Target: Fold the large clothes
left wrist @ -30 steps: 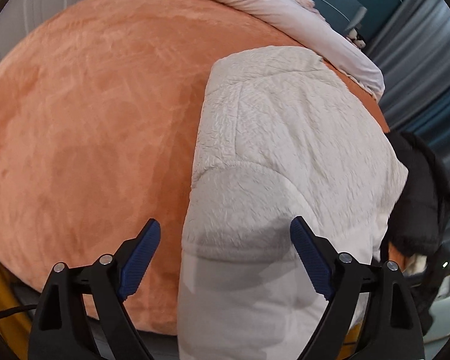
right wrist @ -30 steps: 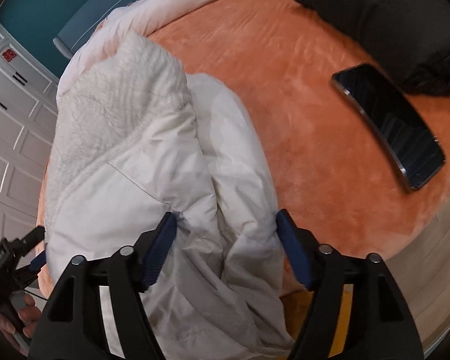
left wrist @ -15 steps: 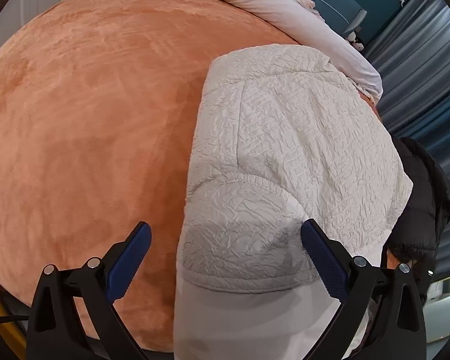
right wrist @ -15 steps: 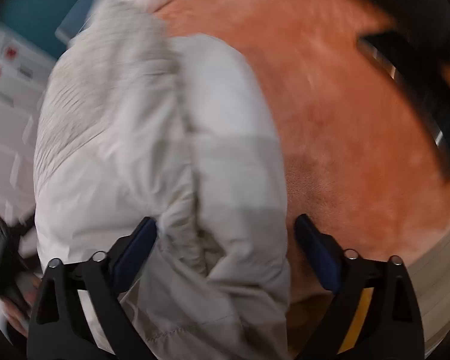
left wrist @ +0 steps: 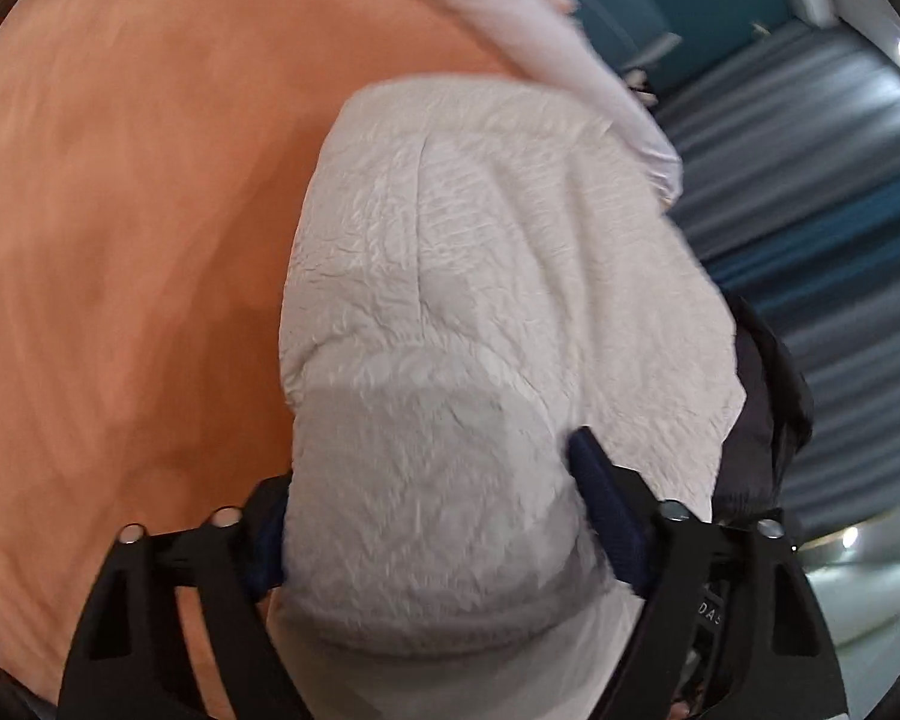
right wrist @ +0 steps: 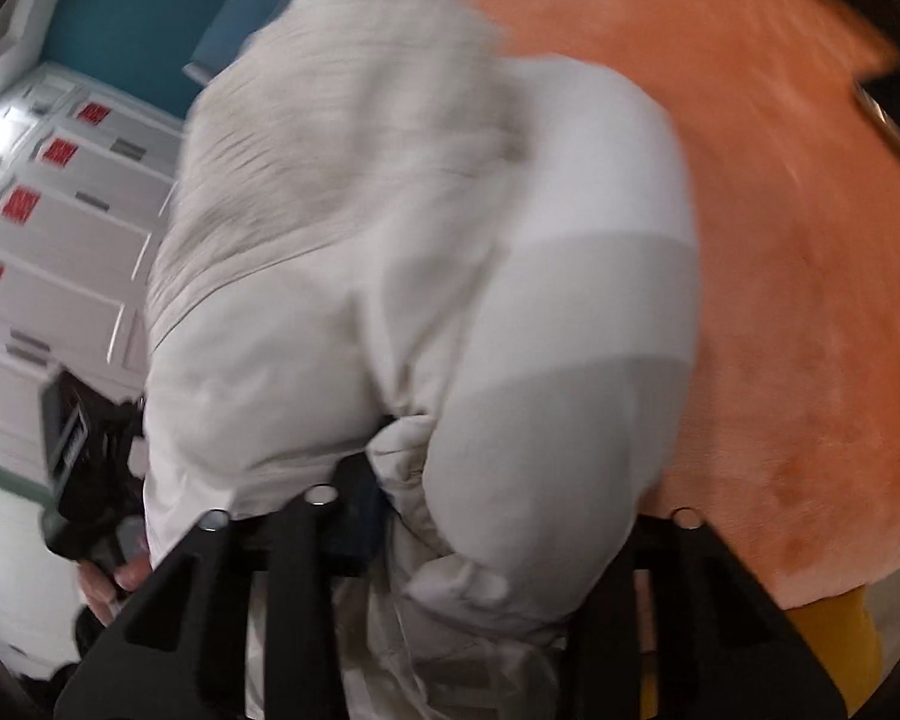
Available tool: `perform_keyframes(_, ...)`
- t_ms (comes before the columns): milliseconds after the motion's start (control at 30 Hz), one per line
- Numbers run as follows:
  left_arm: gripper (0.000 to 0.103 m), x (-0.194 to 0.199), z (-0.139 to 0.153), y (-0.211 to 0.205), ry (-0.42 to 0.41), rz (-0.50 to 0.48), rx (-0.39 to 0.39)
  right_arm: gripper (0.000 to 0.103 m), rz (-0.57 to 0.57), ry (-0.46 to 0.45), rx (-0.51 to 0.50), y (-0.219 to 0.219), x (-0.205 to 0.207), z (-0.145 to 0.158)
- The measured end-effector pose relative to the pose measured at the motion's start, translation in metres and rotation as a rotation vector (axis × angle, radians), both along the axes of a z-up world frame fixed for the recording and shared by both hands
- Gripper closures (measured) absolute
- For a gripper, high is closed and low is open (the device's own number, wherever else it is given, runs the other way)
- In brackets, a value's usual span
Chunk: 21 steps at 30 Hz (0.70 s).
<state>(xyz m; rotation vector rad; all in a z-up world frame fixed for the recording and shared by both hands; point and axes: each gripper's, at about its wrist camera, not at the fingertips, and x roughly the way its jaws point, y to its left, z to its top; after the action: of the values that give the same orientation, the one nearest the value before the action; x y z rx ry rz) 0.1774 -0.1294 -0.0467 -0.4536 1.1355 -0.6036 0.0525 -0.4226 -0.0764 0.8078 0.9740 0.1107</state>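
A large white puffy jacket (left wrist: 486, 276) lies folded lengthwise on an orange plush bed cover (left wrist: 120, 228). My left gripper (left wrist: 432, 516) has its blue-padded fingers pressed against the jacket's near end, with the fabric bulging between them. In the right wrist view the same jacket (right wrist: 390, 240) fills the middle. My right gripper (right wrist: 498, 516) straddles its near end, the fabric bunched between the fingers and hiding the pads. Both views are blurred by motion.
A black garment (left wrist: 762, 420) lies just right of the jacket. A white duvet (left wrist: 540, 30) edges the far side of the bed. A phone's edge (right wrist: 888, 126) shows at far right. White cabinets (right wrist: 48, 228) stand at left.
Both grippers have moved forward onto the jacket's near end and closed from wide open onto the fabric. The jacket end has bunched up between the fingers.
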Motion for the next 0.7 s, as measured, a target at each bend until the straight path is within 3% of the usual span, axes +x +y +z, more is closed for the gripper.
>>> perform_keyframes(233,0.032,0.024,0.081,0.046,-0.229,-0.046,-0.047,0.079,0.026,-0.216,-0.075,0.068,0.031,0.07)
perform_keyframes(333,0.032,0.058,0.107,0.083,-0.293,0.005,-0.052,0.078,0.057,-0.278,-0.124,0.096,0.076,0.096)
perform_keyframes(400,0.029,0.082,0.108,0.1,-0.304,0.049,-0.027,0.071,0.048,-0.274,-0.14,0.114,0.113,0.097)
perform_keyframes(467,0.021,0.118,0.092,0.116,-0.285,0.105,0.042,0.056,0.031,-0.221,-0.141,0.119,0.154,0.078)
perform_keyframes(500,0.02,0.14,0.074,0.126,-0.258,0.141,0.119,0.053,0.009,-0.155,-0.143,0.124,0.173,0.058)
perform_keyframes(533,0.022,0.152,0.061,0.134,-0.234,0.179,0.212,0.053,-0.011,-0.104,-0.147,0.124,0.177,0.046)
perform_keyframes(567,0.032,0.16,0.051,0.14,-0.213,0.219,0.315,0.052,-0.049,-0.047,-0.157,0.123,0.178,0.034)
perform_keyframes(600,0.033,0.16,0.045,0.148,-0.208,0.231,0.382,0.052,-0.072,-0.047,-0.143,0.123,0.172,0.034)
perform_keyframes(700,0.032,0.124,0.062,0.16,-0.322,0.205,0.388,0.052,-0.099,-0.132,-0.137,0.119,0.134,0.047)
